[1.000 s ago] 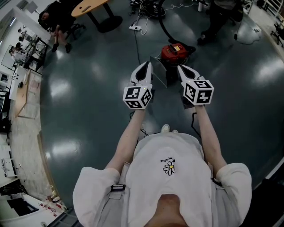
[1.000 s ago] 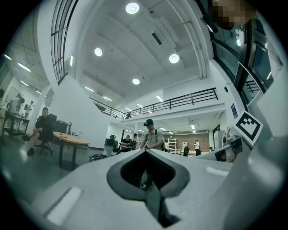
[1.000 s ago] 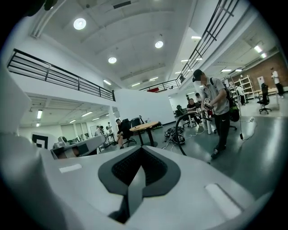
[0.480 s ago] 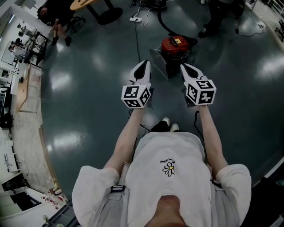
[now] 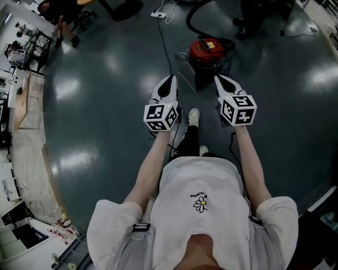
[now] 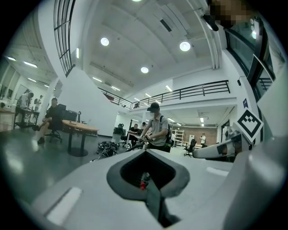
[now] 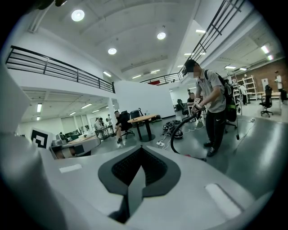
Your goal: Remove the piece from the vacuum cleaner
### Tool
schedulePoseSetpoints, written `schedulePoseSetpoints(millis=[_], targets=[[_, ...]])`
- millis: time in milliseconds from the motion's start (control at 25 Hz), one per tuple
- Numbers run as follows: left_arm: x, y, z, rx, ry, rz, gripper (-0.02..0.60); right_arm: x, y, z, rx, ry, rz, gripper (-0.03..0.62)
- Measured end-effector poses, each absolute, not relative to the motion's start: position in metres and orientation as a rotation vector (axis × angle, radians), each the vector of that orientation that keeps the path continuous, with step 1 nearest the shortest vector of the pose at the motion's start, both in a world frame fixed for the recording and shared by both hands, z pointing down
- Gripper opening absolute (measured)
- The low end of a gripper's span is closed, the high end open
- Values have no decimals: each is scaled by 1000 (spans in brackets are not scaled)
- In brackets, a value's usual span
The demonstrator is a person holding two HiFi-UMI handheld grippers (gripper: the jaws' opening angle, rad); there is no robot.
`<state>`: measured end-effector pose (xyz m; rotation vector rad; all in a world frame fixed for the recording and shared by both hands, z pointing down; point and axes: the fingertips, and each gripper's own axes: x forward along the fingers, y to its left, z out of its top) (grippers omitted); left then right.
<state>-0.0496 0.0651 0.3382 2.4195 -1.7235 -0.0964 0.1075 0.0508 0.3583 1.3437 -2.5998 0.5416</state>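
Obs., standing beside the operator. The left gripper (image 5: 170,80), a white shell carrying a black-and-white marker cube, is held out ahead of the operator over the glossy dark grey-green floor (image 5: 105,111). Its jaws are pressed together with nothing clamped. Its own view shows only a thin slit between the pads, with a speck of red visible through it.

The right gripper (image 5: 219,79) has the same build. It is level with the left one and apart from it, jaws closed pad to pad and empty.

The red, round-bodied vacuum cleaner (image 5: 207,54) stands on the floor beyond both gripper tips, touching neither. It sits between the two lines of aim, closer to the right one.

A thick black hose (image 5: 191,18) loops away from the cleaner's far side. In the right gripper view, a standing person in a grey shirt and dark cap (image 7: 211,96) holds the hose's upper end in both hands.

A clear flat panel (image 5: 185,69) stands at the cleaner's left flank. I cannot tell whether it touches the body or only sits just beside it. I cannot make out from here which part is the piece to come off.

The operator's white shoe (image 5: 194,115) is set forward on the floor between the two grippers.

Elsewhere:
- A white power strip (image 5: 157,14) and its cable lie near the hose.
- A seated person (image 6: 50,114) is by a round wooden table (image 6: 78,128), well apart from the cleaner
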Motion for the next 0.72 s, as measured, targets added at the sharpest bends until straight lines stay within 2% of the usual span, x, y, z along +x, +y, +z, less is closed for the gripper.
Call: schedulePoseSetpoints(millis=[720], targets=[[-121, -199, 424, 2278, -1625, -4, 0, 29, -210, 439, 1225, -2400, 546, 25]])
